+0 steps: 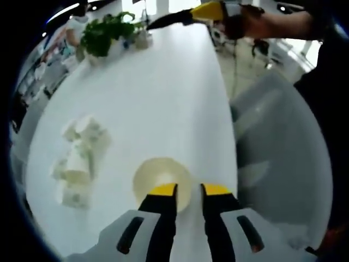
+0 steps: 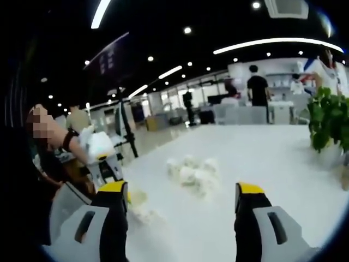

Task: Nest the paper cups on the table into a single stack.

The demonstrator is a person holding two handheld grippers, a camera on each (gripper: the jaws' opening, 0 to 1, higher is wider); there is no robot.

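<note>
A white paper cup [image 1: 158, 179] lies with its mouth toward the left gripper view. My left gripper [image 1: 189, 190] is shut on its rim, one yellow-tipped jaw inside the mouth and one outside. A loose cluster of several white paper cups [image 1: 79, 161] lies on the white table [image 1: 163, 93] to the left. The same cluster of cups [image 2: 193, 174] sits ahead in the right gripper view, beyond my right gripper [image 2: 182, 191], which stands wide open and holds nothing. The right gripper [image 1: 163, 21] shows at the far end of the table, held by a hand [image 1: 242, 21].
A potted green plant [image 1: 106, 33] stands at the table's far left corner, and its leaves [image 2: 327, 117] edge the right gripper view. Grey chairs [image 1: 272, 136] line the table's right side. People [image 2: 257, 84] stand at the back of the room.
</note>
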